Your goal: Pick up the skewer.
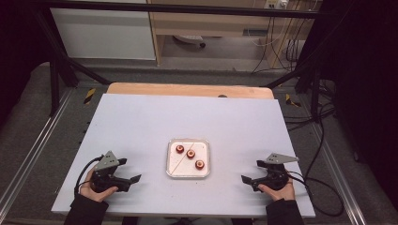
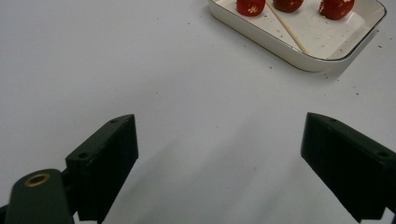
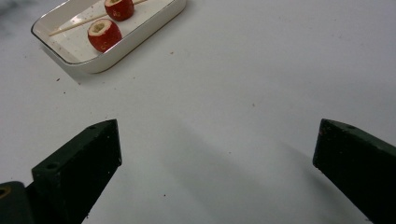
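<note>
Setting: a person sits at a white table (image 1: 141, 122), one handheld gripper in each hand, both resting on the tabletop.
Left gripper (image 1: 133, 178): jaws spread wide, nothing between them.
Right gripper (image 1: 247, 179): jaws also spread wide and empty.
Tray (image 1: 170, 161): a small white dish in the middle of the table, lying between the two grippers and well apart from each.
Contents: three red cored fruits (image 1: 190, 153) and a thin wooden skewer (image 1: 180, 159) lying slantwise across the dish.
Risk: the fruits look round and smooth, so I judge a pinch off centre could send one rolling.
Second risk: the shallow tray may slide if a jaw knocks its rim.
Third risk: the skewer lies flat and thin, likely hard to pinch cleanly.
</note>
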Motion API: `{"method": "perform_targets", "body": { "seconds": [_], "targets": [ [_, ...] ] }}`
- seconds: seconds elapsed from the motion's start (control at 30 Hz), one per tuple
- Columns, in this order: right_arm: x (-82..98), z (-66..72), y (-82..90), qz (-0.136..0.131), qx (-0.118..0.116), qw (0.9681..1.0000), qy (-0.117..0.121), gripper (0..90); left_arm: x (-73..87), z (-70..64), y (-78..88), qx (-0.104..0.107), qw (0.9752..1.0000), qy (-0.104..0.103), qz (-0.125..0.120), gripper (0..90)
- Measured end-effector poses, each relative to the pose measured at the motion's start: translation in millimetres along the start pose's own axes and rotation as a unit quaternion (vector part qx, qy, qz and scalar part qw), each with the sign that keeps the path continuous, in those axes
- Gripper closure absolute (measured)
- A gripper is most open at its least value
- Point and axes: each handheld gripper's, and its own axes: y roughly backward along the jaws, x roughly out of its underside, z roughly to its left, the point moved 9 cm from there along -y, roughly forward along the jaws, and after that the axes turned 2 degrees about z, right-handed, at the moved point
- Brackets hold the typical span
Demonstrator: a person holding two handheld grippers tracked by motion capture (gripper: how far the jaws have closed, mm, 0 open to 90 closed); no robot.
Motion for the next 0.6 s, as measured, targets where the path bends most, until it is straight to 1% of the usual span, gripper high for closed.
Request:
{"method": "perform_targets", "body": {
  "seconds": [0.33,0.6],
  "targets": [
    [-0.3,-0.8,1.2,0.000,0.004,1.0000,0.000,1.5,-3.6,-4.5,-2.0,0.005,1.0000,-0.002,0.005,10.5],
    [-1.0,0.9,2.1,-0.003,-0.001,1.0000,-0.005,1.5,-8.1,-10.1,-4.5,0.008,0.9999,-0.006,0.007,10.6]
  ]
}}
